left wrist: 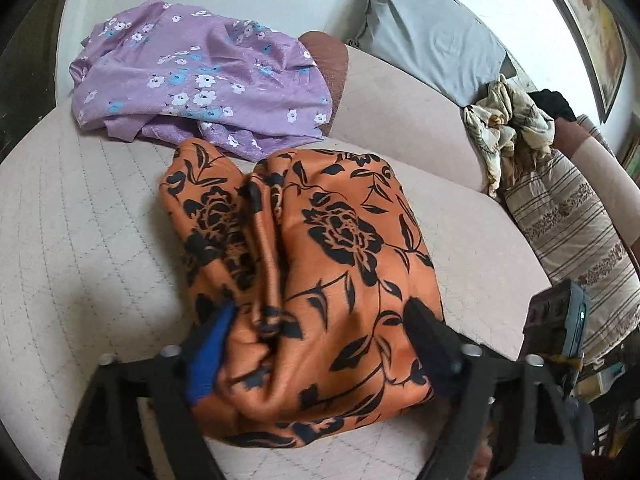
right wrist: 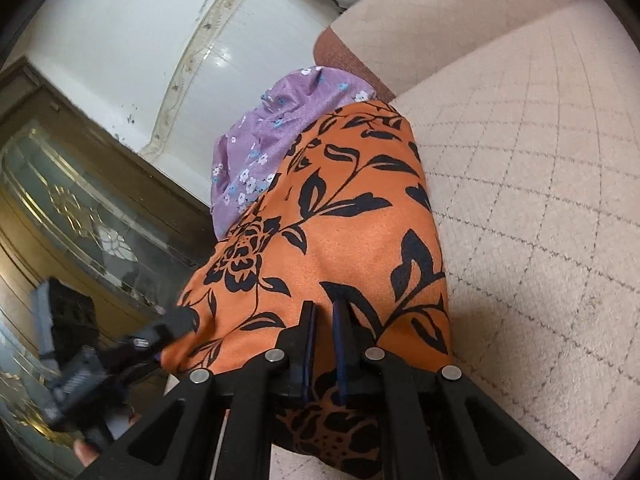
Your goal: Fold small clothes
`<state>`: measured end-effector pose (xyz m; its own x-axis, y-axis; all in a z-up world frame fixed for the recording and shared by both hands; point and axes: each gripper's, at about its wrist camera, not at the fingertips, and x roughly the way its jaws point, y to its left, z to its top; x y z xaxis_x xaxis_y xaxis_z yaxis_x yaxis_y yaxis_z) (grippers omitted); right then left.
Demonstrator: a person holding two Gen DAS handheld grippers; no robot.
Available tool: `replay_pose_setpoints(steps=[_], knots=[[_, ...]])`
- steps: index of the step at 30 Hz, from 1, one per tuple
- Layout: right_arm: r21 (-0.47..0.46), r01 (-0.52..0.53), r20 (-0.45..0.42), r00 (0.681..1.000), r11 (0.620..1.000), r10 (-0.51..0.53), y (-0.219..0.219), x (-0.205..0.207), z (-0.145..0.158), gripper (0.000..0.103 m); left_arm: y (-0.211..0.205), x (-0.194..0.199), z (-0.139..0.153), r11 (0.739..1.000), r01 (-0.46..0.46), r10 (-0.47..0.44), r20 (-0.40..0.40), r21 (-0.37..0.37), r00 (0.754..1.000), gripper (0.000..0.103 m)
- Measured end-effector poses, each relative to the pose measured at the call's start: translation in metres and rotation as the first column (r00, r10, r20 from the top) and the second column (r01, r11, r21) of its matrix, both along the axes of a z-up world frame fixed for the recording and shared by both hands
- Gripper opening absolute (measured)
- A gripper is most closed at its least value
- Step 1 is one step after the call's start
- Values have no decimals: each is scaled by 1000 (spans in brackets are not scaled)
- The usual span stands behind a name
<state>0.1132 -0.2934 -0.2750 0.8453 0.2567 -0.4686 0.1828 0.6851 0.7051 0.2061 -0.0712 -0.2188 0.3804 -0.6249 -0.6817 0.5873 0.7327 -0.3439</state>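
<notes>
The orange floral garment (left wrist: 320, 280) lies bunched on the quilted sofa seat (left wrist: 80, 240), its far edge touching the purple flowered cloth (left wrist: 200, 76). The left gripper (left wrist: 320, 320) has its jaws wide, straddling the garment's near end; whether the pads press it is unclear. The right gripper (right wrist: 324, 312) has its jaws nearly closed, pinching the orange fabric.

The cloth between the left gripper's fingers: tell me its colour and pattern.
Orange cloth with a black rose-and-leaf print, clearest in the left wrist view.
</notes>
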Motion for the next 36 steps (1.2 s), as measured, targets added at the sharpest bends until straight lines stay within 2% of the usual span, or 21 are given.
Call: replay_pose_setpoints(steps=[2, 4, 6, 8, 10, 11, 12, 14, 15, 16, 19, 21, 23, 25, 27, 31, 33, 36], knots=[[-9, 2, 10, 1000, 1000, -2, 2, -2, 0, 10, -2, 2, -2, 1000, -11, 11, -3, 11, 1000, 86], [16, -1, 26, 1000, 1000, 1, -1, -6, -1, 10, -1, 4, -3, 1000, -26, 26, 2, 0, 1000, 78], [54, -3, 45, 999, 999, 0, -5, -9, -5, 10, 0, 3, 0, 998, -57, 56, 38, 19, 998, 44], [93, 0, 62, 998, 996, -5, -11, -11, -9, 10, 3, -1, 6, 999, -54, 53, 84, 7, 995, 34], [121, 0, 73, 997, 993, -9, -14, -11, -12, 10, 0, -13, 17, 999, -29, 31, 169, -15, 985, 34], [128, 2, 77, 997, 992, -12, -15, -12, -13, 10, -4, -21, 21, 1000, -23, 20, 227, 7, 974, 38], [133, 3, 79, 997, 991, -13, -16, -12, -13, 10, -12, -31, 23, 999, -19, 4, 290, 50, 957, 55], [144, 1, 86, 996, 990, -14, -17, -13, -15, 10, -29, -45, 22, 989, -3, -51, 368, 147, 928, 75], [150, -1, 89, 996, 989, -13, -17, -13, -16, 9, -37, -50, 19, 982, 12, -87, 387, 191, 918, 75], [152, -2, 91, 996, 988, -12, -17, -13, -15, 9, -39, -51, 18, 978, 19, -100, 385, 208, 918, 75], [155, -4, 96, 995, 988, -11, -18, -12, -15, 9, -26, -38, 21, 983, 8, -73, 353, 182, 933, 75], [163, -6, 100, 995, 987, -10, -19, -12, -16, 9, -3, -20, 25, 993, -30, -6, 298, 115, 954, 75], [171, -8, 104, 995, 985, -10, -20, -12, -17, 9, 22, -3, 25, 998, -62, 56, 201, 24, 978, 76], [179, -10, 108, 994, 984, -10, -21, -12, -18, 9, 53, 22, 17, 990, -87, 91, 29, -108, 995, 76], [185, -11, 111, 994, 983, -10, -22, -12, -19, 9, 76, 36, 7, 970, -124, 103, -107, -208, 989, 76], [190, -13, 114, 993, 982, -9, -22, -12, -20, 9, 81, 38, -3, 938, -105, 27, -232, -331, 972, 77], [192, -13, 115, 993, 981, -10, -22, -13, -20, 9, 69, 33, -4, 936, -63, -27, -249, -347, 968, 82], [195, -13, 116, 993, 981, -10, -23, -13, -21, 9, 46, 23, -2, 961, -17, -42, -207, -277, 977, 84]])
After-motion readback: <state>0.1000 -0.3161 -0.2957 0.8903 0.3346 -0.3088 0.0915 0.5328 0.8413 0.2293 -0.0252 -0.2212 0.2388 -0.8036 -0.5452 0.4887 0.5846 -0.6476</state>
